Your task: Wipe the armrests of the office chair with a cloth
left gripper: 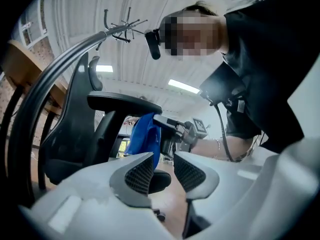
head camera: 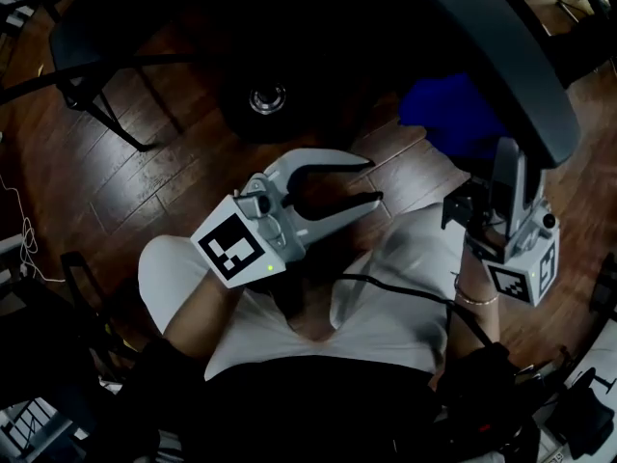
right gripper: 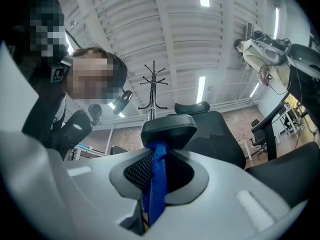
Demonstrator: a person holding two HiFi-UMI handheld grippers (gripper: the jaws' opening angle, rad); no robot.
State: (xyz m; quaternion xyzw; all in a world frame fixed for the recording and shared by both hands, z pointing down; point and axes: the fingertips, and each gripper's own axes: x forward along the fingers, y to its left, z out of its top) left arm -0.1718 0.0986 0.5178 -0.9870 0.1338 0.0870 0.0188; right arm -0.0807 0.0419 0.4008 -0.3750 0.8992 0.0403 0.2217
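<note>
In the head view my right gripper (head camera: 505, 152) points up at the dark curved armrest (head camera: 501, 56) and is shut on a blue cloth (head camera: 448, 114), which bunches just below and left of the armrest. The right gripper view shows the cloth (right gripper: 156, 194) pinched between the jaws of that gripper (right gripper: 160, 171), with the armrest pad (right gripper: 167, 129) directly beyond them. My left gripper (head camera: 333, 186) hangs over the floor in the middle, open and empty. In its own view my left gripper (left gripper: 164, 171) looks past its pads at the armrest (left gripper: 122, 103), the cloth (left gripper: 145, 136) and the right gripper (left gripper: 175, 131).
The chair's base hub (head camera: 267, 99) sits on the wooden floor (head camera: 164, 172). A second dark chair (head camera: 106, 37) stands at the upper left. A cable (head camera: 386, 283) runs across the person's white lap. A coat stand (right gripper: 153, 84) and a headrest (right gripper: 192, 107) rise behind the armrest.
</note>
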